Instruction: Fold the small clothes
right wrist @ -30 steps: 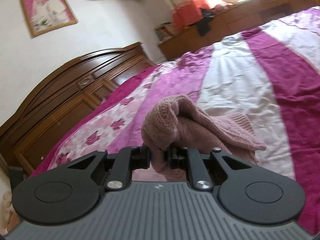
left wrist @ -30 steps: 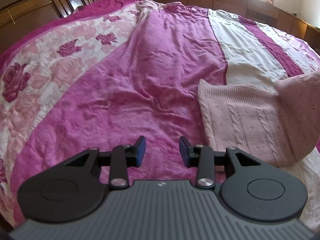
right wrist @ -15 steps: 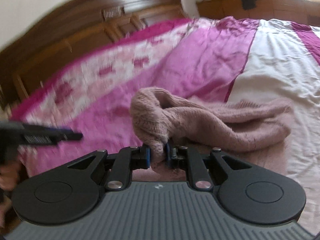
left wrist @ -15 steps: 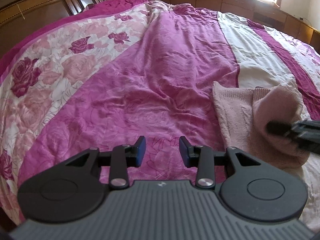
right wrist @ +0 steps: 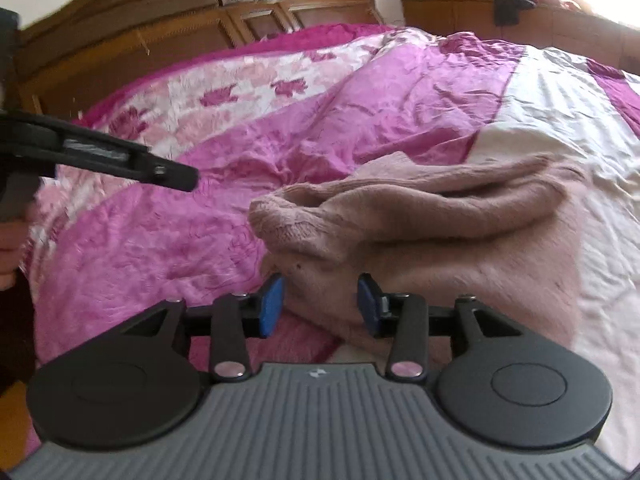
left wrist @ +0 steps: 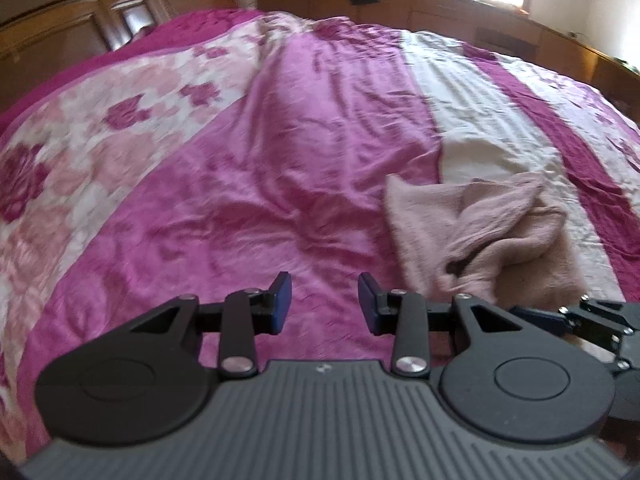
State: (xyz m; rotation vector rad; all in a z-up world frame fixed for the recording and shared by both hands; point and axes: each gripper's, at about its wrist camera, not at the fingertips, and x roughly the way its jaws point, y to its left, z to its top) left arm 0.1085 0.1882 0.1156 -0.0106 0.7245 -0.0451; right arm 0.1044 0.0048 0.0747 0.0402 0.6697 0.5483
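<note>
A small pale pink knitted garment [right wrist: 432, 216] lies on the bed, one side folded over onto itself in a thick roll. In the left wrist view the same garment [left wrist: 488, 220] sits at the right. My right gripper [right wrist: 320, 306] is open, its blue pads either side of the garment's near edge, gripping nothing. My left gripper [left wrist: 325, 304] is open over bare magenta bedspread, left of the garment. The left gripper [right wrist: 176, 176] also shows at the left of the right wrist view, and the right gripper [left wrist: 560, 320] shows at the lower right of the left wrist view.
The bedspread [left wrist: 260, 160] has magenta, cream and rose-patterned bands and covers the whole bed. A dark wooden headboard [right wrist: 200, 12] stands behind. A low wooden cabinet [left wrist: 440, 8] with clothes on it runs along the far wall under a bright window.
My right gripper, shut on the garment's folded edge before, has lowered it onto the bed and opened. The left gripper stayed open and drifted slightly.
</note>
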